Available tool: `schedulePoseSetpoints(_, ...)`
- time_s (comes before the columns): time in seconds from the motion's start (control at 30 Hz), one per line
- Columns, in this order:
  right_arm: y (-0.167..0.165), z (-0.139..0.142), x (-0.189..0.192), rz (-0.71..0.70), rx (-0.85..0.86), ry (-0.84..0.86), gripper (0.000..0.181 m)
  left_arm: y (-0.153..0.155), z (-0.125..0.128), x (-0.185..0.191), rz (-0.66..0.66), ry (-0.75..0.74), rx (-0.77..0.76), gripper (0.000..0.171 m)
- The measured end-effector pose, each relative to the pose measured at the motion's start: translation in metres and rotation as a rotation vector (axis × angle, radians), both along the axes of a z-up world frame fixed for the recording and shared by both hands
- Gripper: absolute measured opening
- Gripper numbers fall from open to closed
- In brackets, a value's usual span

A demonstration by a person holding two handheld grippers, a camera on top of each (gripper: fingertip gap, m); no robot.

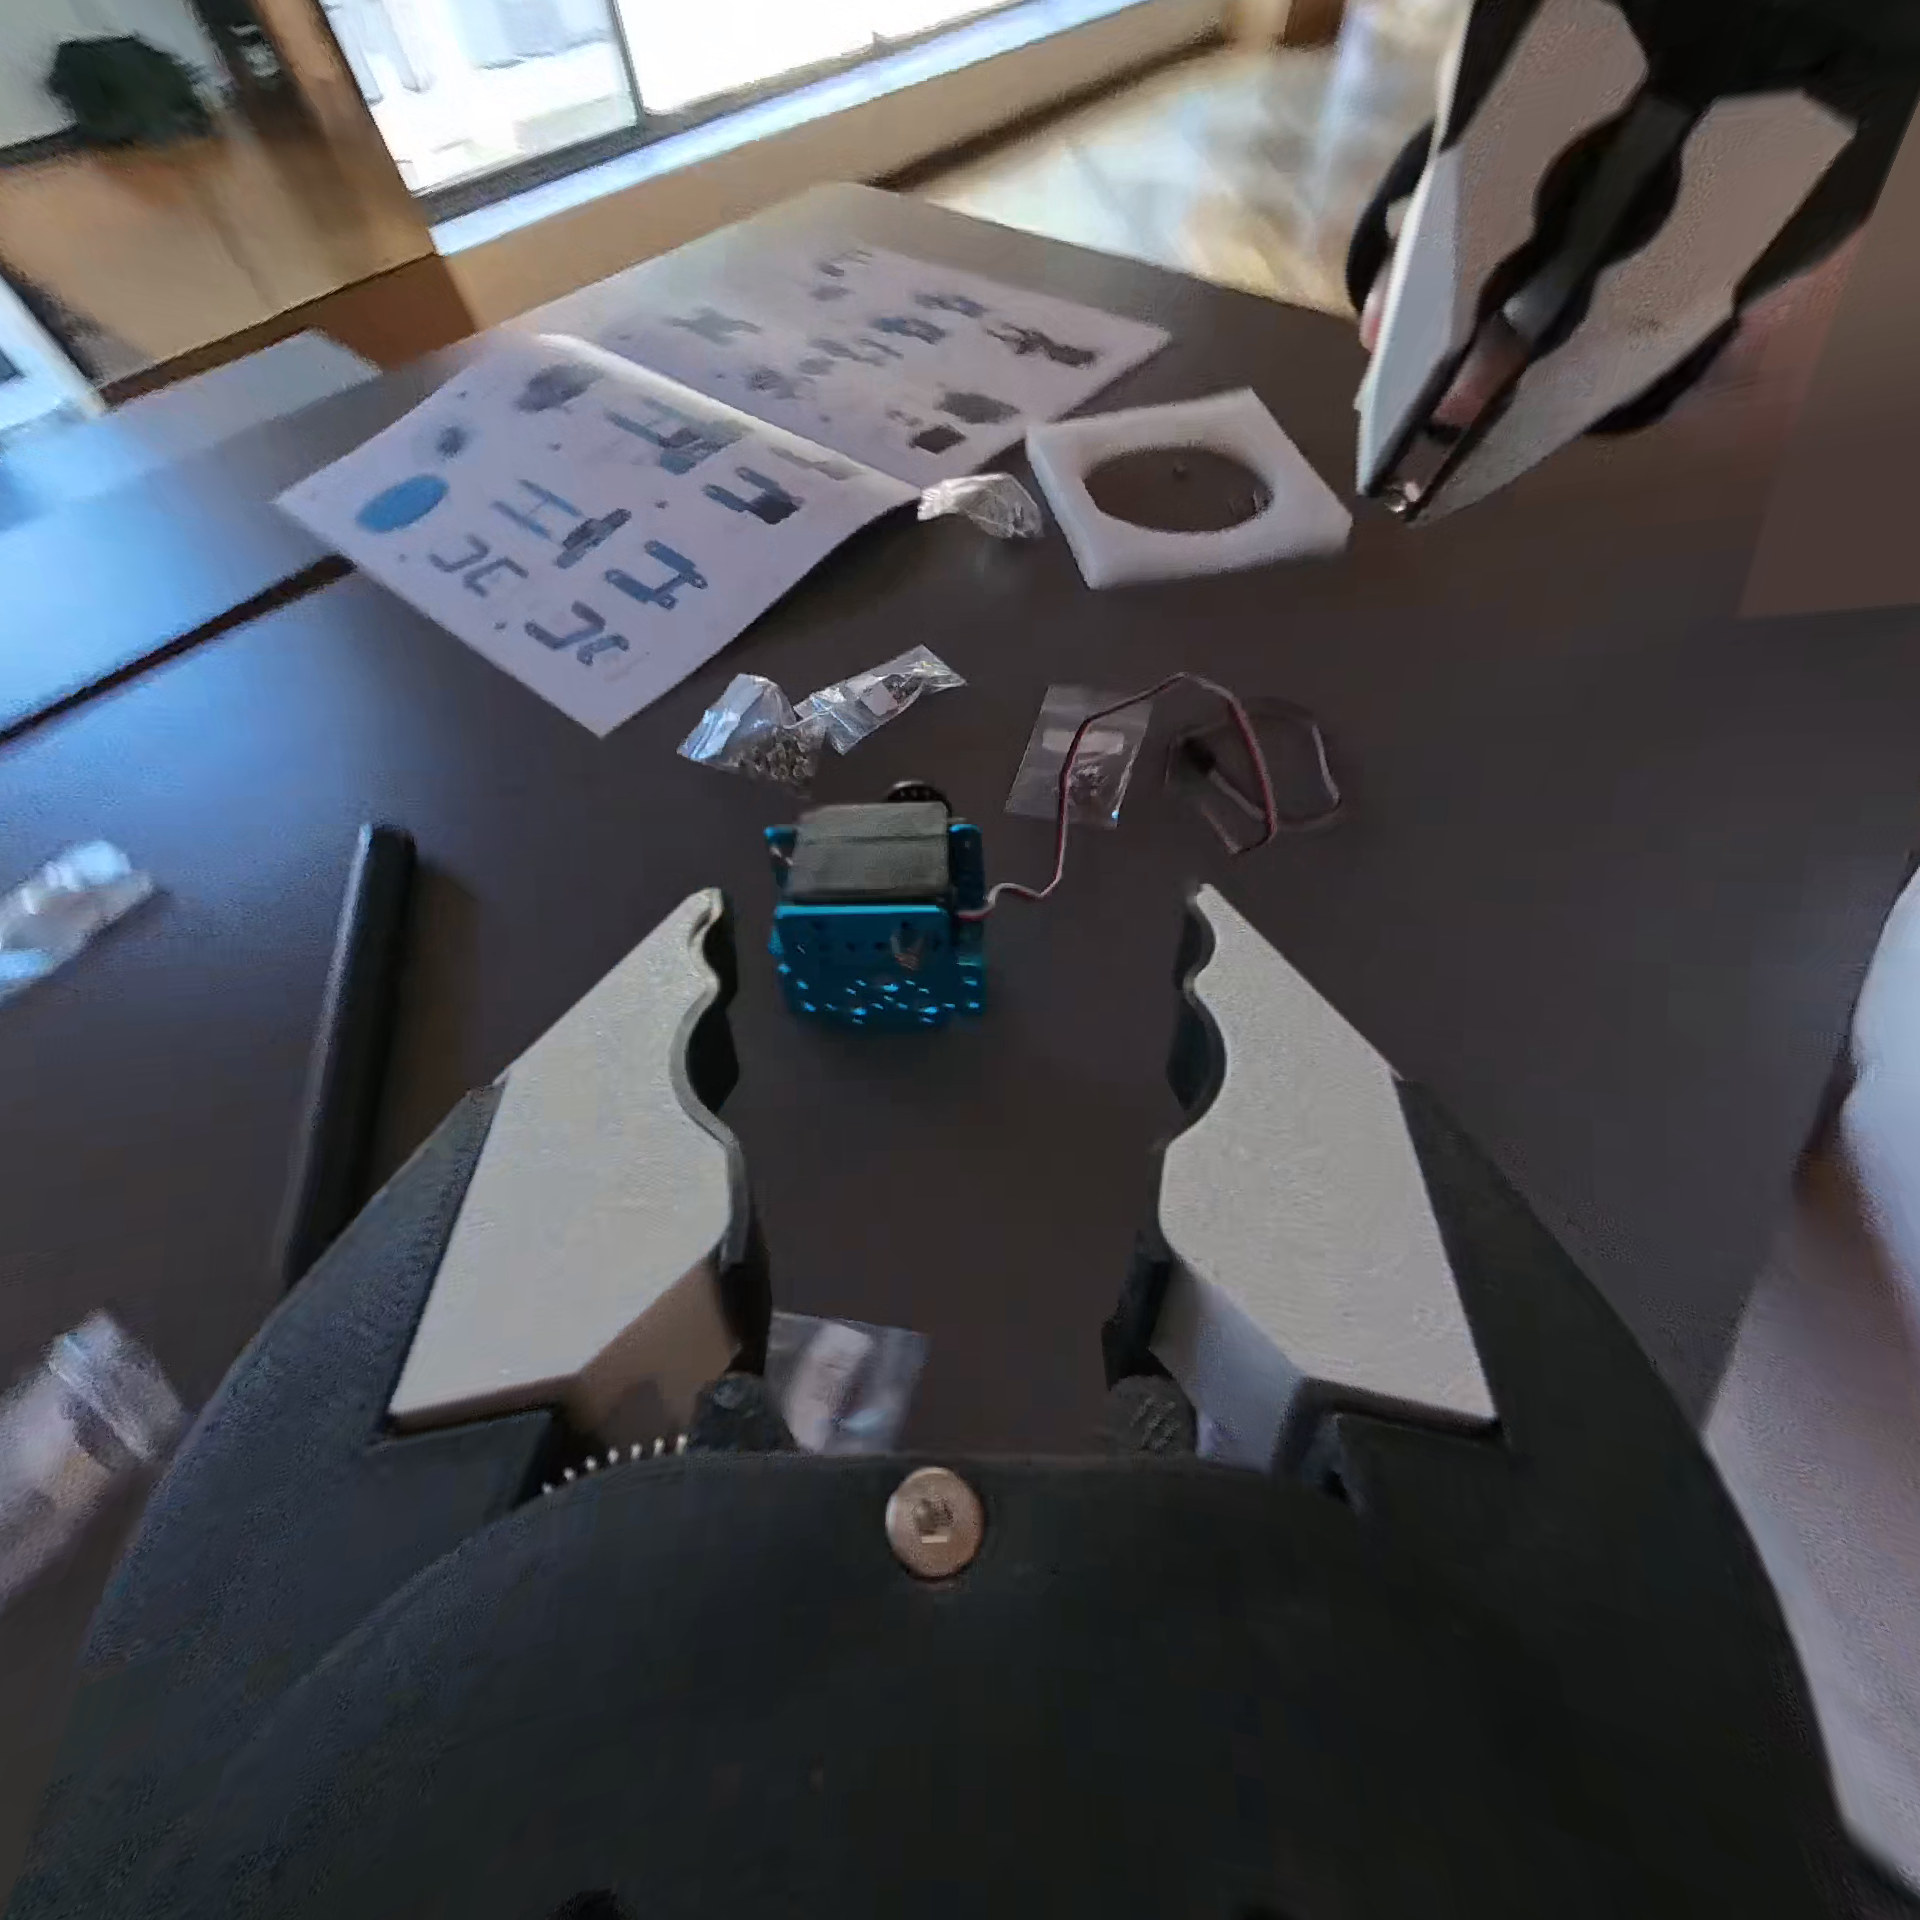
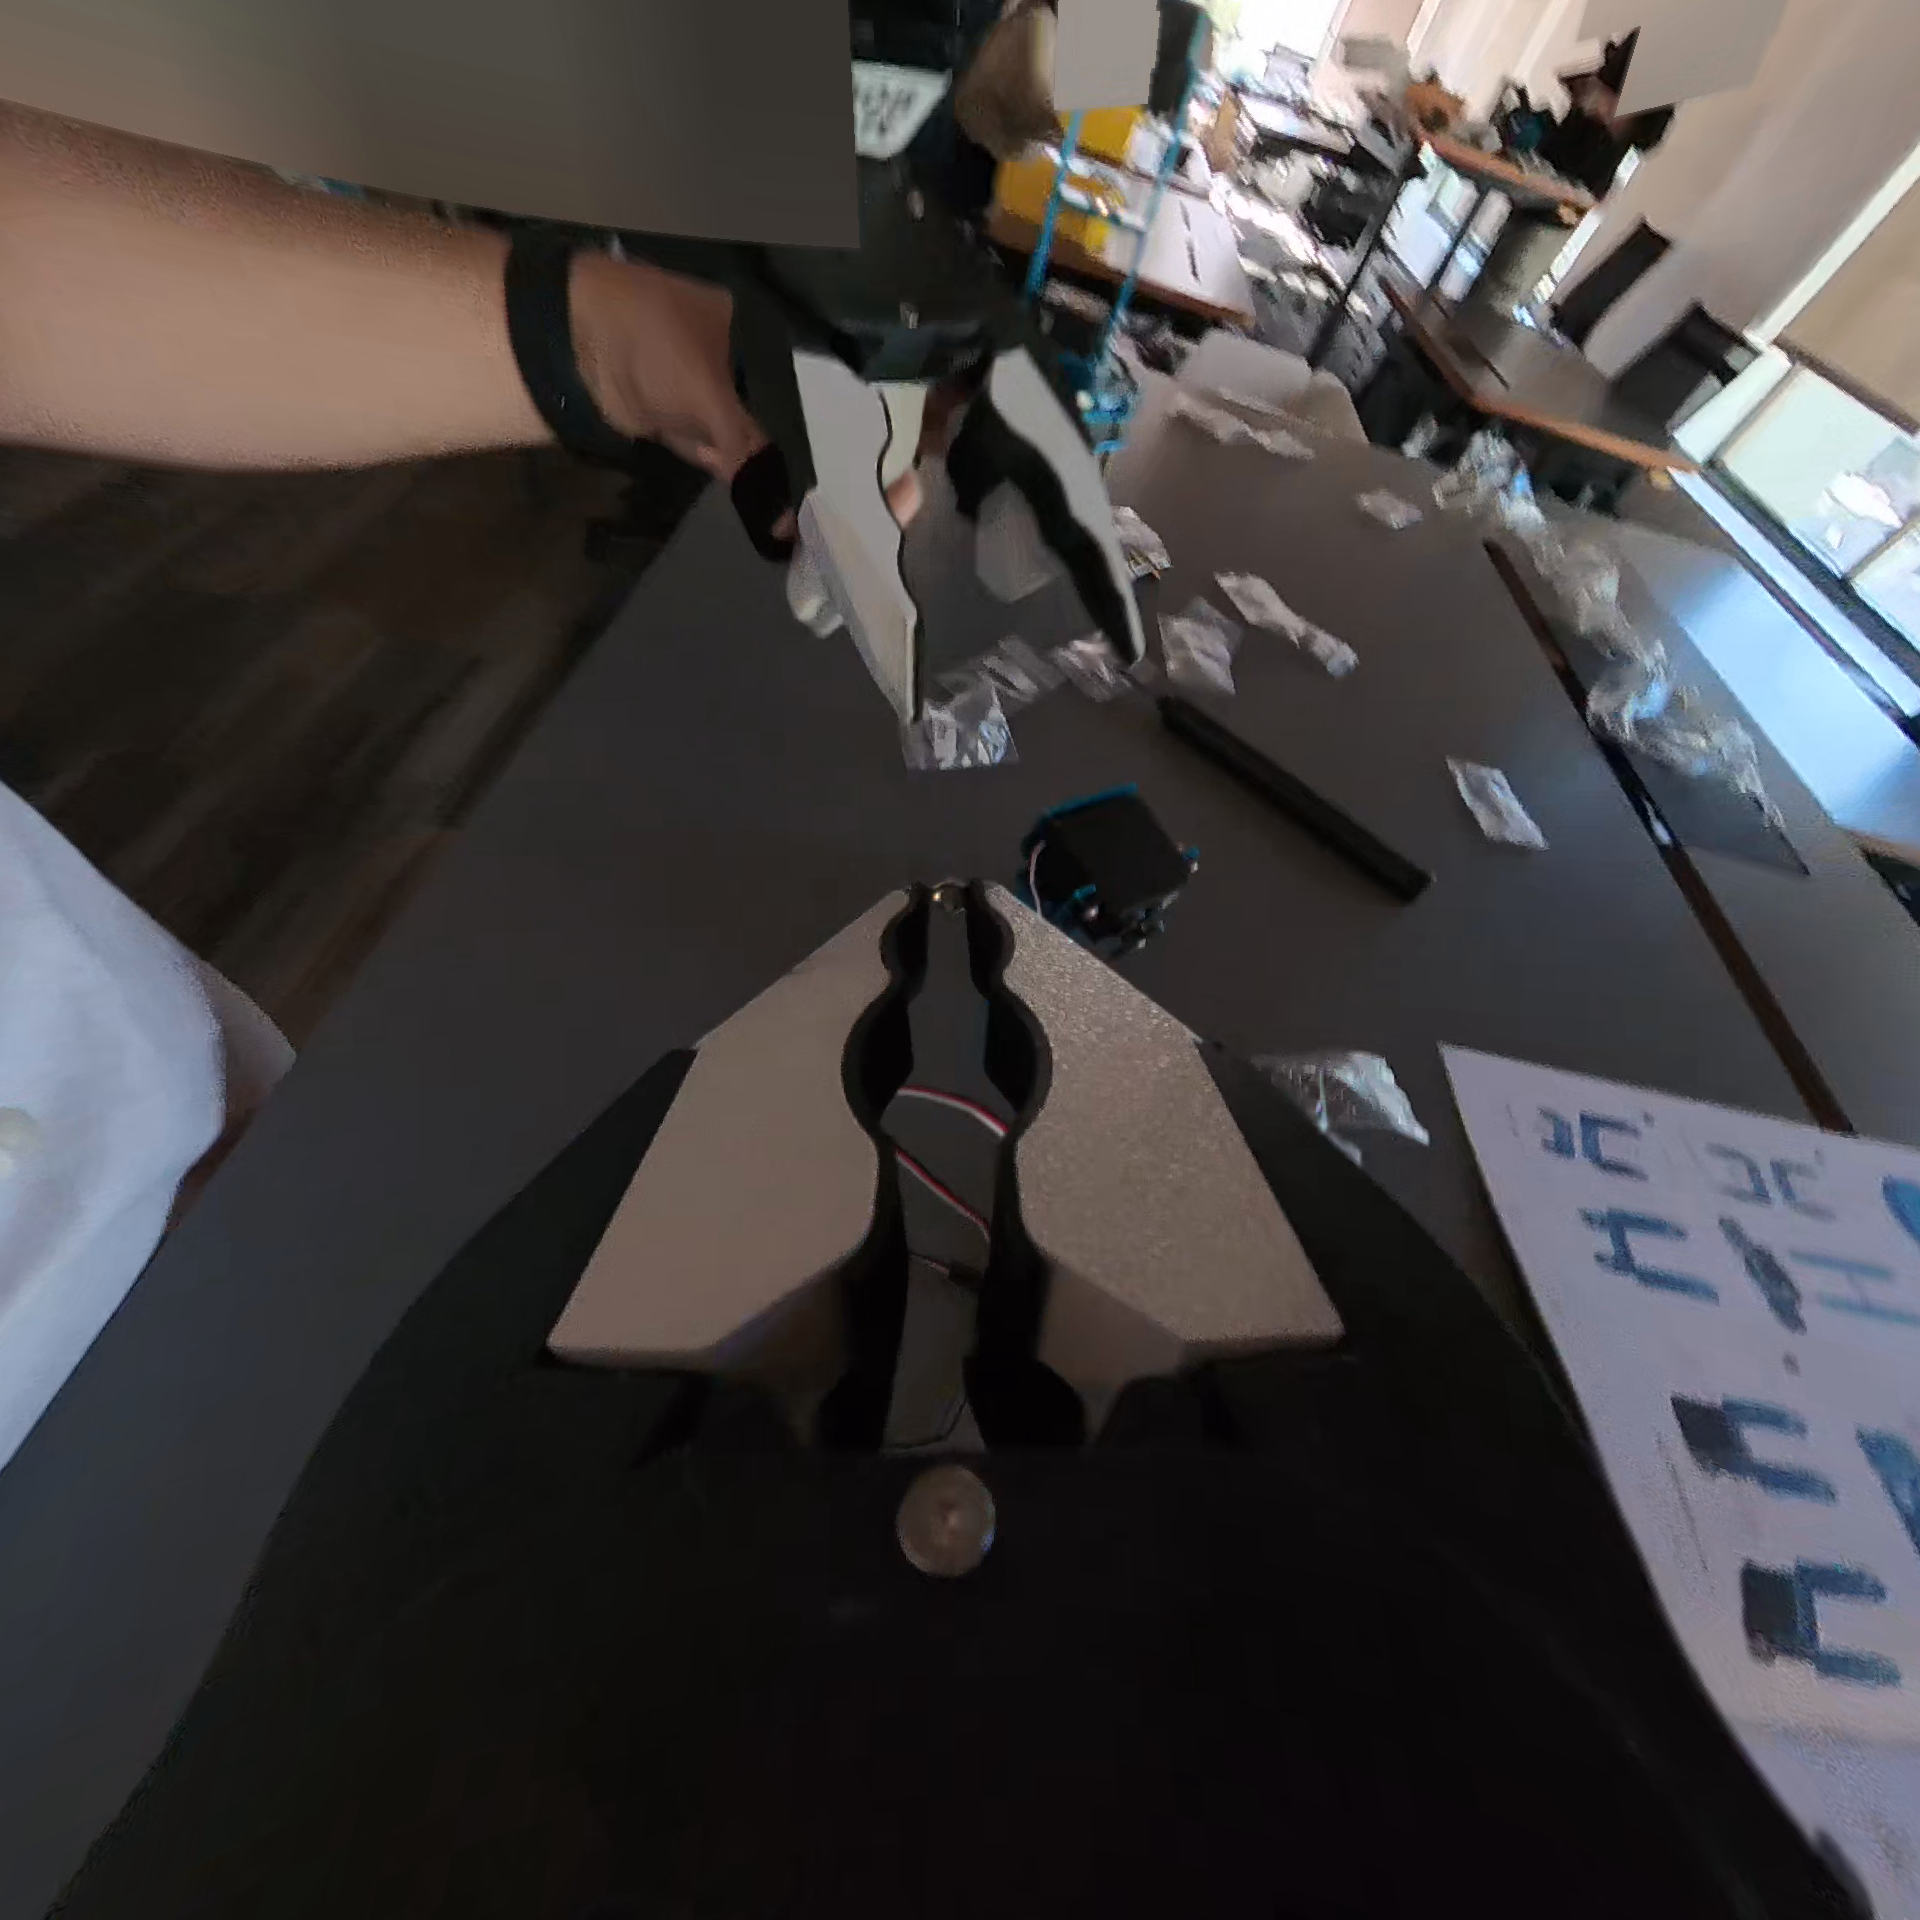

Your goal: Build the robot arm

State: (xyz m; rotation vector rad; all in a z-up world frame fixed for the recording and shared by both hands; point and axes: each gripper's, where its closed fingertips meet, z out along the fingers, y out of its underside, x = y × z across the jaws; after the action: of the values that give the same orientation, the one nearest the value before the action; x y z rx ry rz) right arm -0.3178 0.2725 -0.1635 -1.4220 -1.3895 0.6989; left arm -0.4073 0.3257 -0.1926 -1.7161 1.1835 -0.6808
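A black servo in a blue perforated metal bracket (image 1: 878, 925) stands on the dark table (image 1: 1507, 779), with a thin red, white and black wire (image 1: 1262, 774) running from it. My left gripper (image 1: 956, 902) is open and empty, low over the table, and the bracket sits just beyond and between its fingertips. My right gripper (image 2: 945, 894) is shut on a small silver part (image 2: 948, 889) at its tips and is held above the table. The servo (image 2: 1112, 862) lies just past it. The right gripper (image 1: 1403, 499) also shows at the left wrist view's upper right. The left gripper (image 2: 1023, 681) shows open in the right wrist view.
An open printed booklet (image 1: 727, 447) and a white foam frame (image 1: 1184, 488) lie at the far side. Several small clear bags of hardware (image 1: 821, 717) are scattered about. A black bar (image 1: 353, 1018) lies to the left. A person's forearm (image 2: 260, 332) holds the left gripper.
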Motion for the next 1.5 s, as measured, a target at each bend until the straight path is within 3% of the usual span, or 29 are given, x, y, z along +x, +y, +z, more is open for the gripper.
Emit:
schedulePoseSetpoints(0.1,0.008,-0.017,-0.007,-0.152,-0.009,-0.044,0.006,0.015,-0.004,0.006,-0.201,0.15,0.064,0.083)
schedulePoseSetpoints(0.17,0.016,-0.024,-0.015,-0.273,-0.019,-0.038,0.006,0.026,-0.015,0.008,-0.288,0.22,0.01,0.08)
schedulePoseSetpoints(0.37,0.022,-0.029,-0.037,-0.575,-0.065,0.101,0.007,0.042,-0.038,0.002,-0.352,0.179,-0.116,0.07)
schedulePoseSetpoints(0.5,0.022,-0.039,-0.036,-0.724,-0.076,0.089,0.006,0.036,-0.061,-0.004,-0.38,0.208,-0.14,0.071)
schedulePoseSetpoints(0.63,0.024,-0.045,-0.031,-0.821,-0.061,0.038,0.006,0.022,-0.065,-0.001,-0.421,0.171,-0.184,0.065)
schedulePoseSetpoints(1.07,0.03,-0.056,-0.021,-0.805,-0.036,-0.09,0.007,-0.026,-0.064,0.009,-0.378,0.117,-0.238,0.063)
schedulePoseSetpoints(1.23,0.034,-0.061,-0.01,-0.781,-0.06,-0.072,0.007,-0.056,-0.06,0.024,-0.439,0.092,-0.253,0.065)
schedulePoseSetpoints(1.37,0.037,-0.063,-0.004,-0.771,-0.072,-0.04,0.007,-0.067,-0.034,0.021,-0.465,0.021,-0.274,0.04)
schedulePoseSetpoints(1.43,0.037,-0.062,-0.003,-0.764,-0.076,-0.014,0.006,-0.051,-0.015,0.017,-0.387,-0.03,-0.24,0.048)
schedulePoseSetpoints(1.5,0.037,-0.062,-0.003,-0.756,-0.077,0.007,0.007,-0.022,-0.004,0.015,-0.278,-0.049,-0.154,0.073)
